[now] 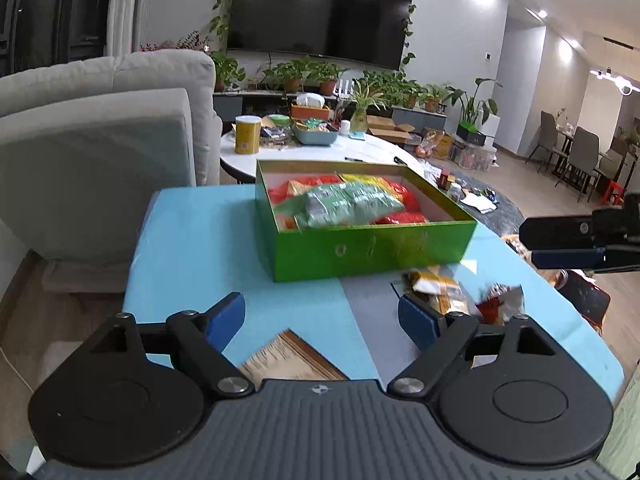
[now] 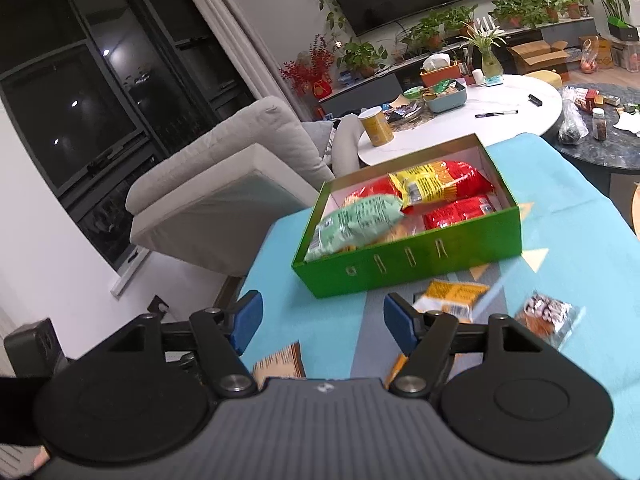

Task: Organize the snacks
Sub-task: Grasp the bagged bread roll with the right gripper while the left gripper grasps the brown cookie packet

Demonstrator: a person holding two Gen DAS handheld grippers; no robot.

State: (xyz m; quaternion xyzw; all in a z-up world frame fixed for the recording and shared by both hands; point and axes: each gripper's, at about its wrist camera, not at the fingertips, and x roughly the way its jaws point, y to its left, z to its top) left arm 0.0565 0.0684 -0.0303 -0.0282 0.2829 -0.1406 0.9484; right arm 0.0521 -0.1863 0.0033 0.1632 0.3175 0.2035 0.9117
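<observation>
I'm seeing my left gripper [image 1: 322, 320] and right gripper [image 2: 322, 322] both spread, empty; they're hiding a brown packet [image 1: 286, 358], its print blurring.

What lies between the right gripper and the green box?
In the right wrist view, only bare blue cloth lies between the open right gripper and the green box; an orange snack packet sits just right of that stretch.

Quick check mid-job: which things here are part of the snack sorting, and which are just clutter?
Job:
green box
green bag in it
yellow bag in it
orange packet on the blue cloth
clear packet on the cloth

Clutter:
yellow can
pen
sofa
TV
</observation>
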